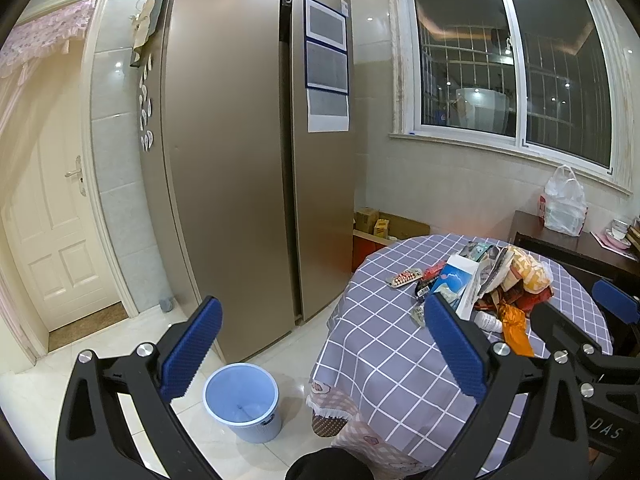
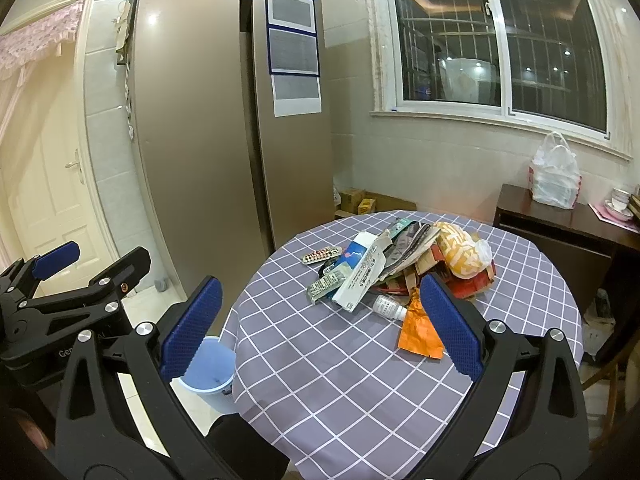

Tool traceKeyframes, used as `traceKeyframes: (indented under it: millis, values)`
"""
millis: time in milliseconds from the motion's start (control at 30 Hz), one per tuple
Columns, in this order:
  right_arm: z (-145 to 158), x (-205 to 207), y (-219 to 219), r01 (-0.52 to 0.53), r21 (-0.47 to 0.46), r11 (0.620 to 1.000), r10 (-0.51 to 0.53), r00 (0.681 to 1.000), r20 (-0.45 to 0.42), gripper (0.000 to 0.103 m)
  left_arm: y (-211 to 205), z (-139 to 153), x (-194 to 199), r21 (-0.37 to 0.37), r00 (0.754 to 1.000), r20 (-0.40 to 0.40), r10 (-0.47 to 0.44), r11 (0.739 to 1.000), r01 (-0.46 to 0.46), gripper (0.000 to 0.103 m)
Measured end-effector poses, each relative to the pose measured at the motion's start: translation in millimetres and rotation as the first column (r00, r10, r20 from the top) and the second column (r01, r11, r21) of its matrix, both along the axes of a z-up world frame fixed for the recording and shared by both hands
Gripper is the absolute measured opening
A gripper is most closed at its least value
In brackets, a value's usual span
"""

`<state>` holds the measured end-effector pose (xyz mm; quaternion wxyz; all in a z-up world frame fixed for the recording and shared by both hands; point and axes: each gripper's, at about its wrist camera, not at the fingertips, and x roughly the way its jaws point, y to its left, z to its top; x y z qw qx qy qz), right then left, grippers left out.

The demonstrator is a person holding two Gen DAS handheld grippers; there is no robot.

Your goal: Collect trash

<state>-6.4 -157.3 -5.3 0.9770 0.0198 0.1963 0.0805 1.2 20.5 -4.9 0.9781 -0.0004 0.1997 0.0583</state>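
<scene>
one blue bin (image 1: 241, 406), one round counter (image 2: 360, 360), one trash pile (image 2: 400, 268), one fridge (image 2: 224, 128), one white bag (image 2: 554, 178), two tools, one door (image 1: 52, 208)

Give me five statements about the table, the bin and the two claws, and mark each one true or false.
1. The blue bin stands on the floor beside the round table. True.
2. The left claw is shut on a piece of trash. False: its jaws stand wide apart and hold nothing.
3. The trash pile lies on the checked tablecloth. True.
4. The orange wrapper is already inside the bin. False: it lies on the table at the near edge of the pile.
5. The right claw is open and empty. True.
</scene>
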Motion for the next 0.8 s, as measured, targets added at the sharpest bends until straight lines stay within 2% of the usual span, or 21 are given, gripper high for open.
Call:
traceKeyframes:
  millis: [567, 667, 800]
  values:
    - [-23, 11, -20, 0.017, 0.04, 0.999, -0.014, 0.998, -0.067, 0.097, -24, -22, 20, 0.027, 0.997, -0.072, -0.022, 0.999, 0.024, 0.099]
    - [-30, 15, -30, 0.031, 0.056, 0.998, -0.026, 0.996, -0.082, 0.097, -33, -28, 27, 0.034, 0.995, -0.09, -0.042, 0.998, 0.045, 0.099]
    - [-40, 24, -51, 0.083, 0.066, 0.994, -0.075, 0.991, -0.112, 0.097, -51, -40, 47, 0.019, 0.983, -0.144, -0.115, 0.993, 0.119, 0.099]
